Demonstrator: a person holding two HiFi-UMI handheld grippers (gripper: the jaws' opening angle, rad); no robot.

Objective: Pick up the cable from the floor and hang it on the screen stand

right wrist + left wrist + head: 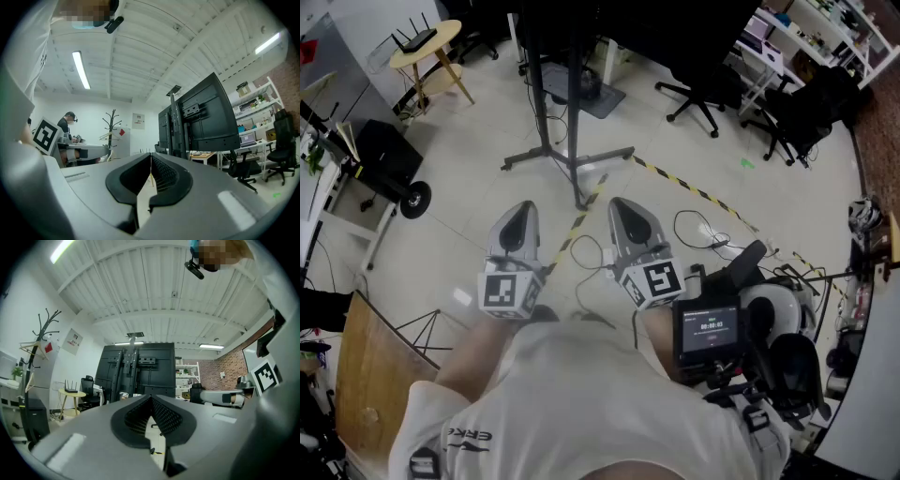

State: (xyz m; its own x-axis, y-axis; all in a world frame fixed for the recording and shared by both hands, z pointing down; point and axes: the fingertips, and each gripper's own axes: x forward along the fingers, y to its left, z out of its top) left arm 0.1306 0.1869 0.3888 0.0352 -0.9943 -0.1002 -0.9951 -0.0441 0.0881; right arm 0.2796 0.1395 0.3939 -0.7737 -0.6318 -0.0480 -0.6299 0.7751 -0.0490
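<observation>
A pale tiled office floor point(469, 234) is spreading out below me, and I am holding both tools close to my chest. The grey left gripper point(523, 208) and the grey right gripper point(624, 203) are each pressing their ribbed black pads together on nothing. Just beyond the right one, the thin dark cable point(713, 234) is lying in loose loops on the tiles. Farther off, the black metal screen stand point(573, 131) is standing on splayed feet. To my eye the reach-down is coming next: I am planning to open the right jaws early and pinch one strand mid-loop.
</observation>
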